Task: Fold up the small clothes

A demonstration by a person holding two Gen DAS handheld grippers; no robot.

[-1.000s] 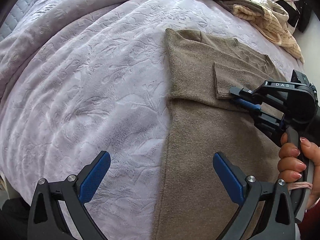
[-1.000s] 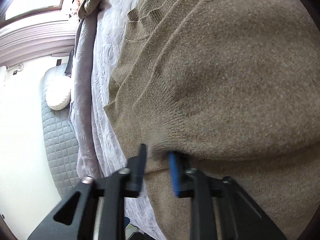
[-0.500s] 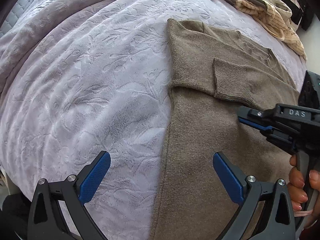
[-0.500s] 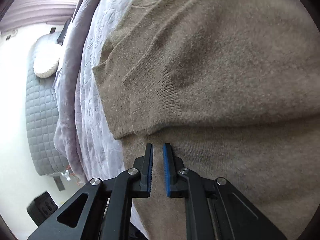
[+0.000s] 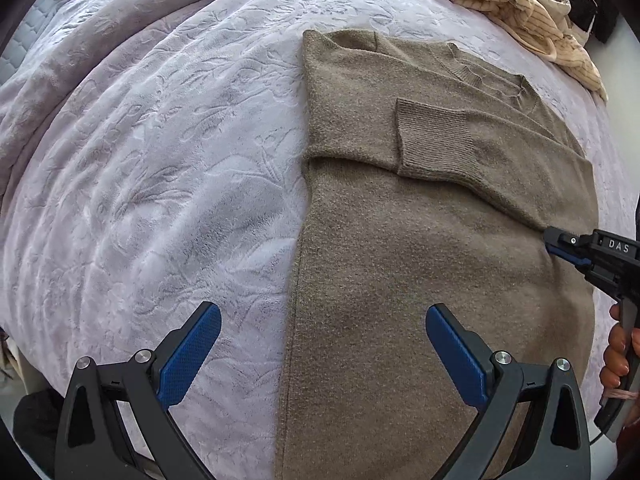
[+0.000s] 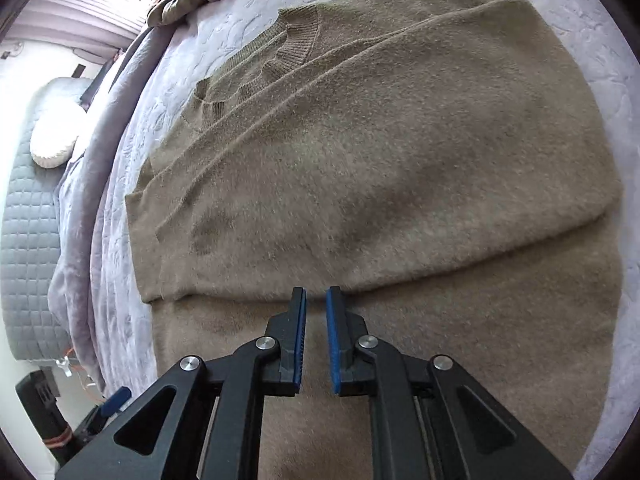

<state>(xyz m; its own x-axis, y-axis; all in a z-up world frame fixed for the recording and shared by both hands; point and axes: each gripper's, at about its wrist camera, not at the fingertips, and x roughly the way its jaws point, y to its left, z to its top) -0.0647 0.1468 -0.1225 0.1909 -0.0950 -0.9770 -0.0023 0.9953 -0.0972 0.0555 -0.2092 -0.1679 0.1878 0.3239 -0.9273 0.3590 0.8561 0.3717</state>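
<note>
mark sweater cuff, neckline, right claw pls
sweater cuff [image 5: 434,142], left wrist view, middle of the ribbed band.
neckline [image 6: 298,42], right wrist view, ribbed collar band.
right claw [image 6: 316,320], right wrist view, narrow gap between the blue pads.

- A lavender bedspread [image 5: 168,152] with an embossed leaf pattern covered the bed.
- A grey quilted headboard [image 6: 24,264] stood at one end — a white pillow [image 6: 54,136] lay against it.
- Daylight fell across a white wall [image 6: 40,64].

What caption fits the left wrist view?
Open left gripper hovers over brown sweater, sleeves folded in, on lavender bedspread.
</note>
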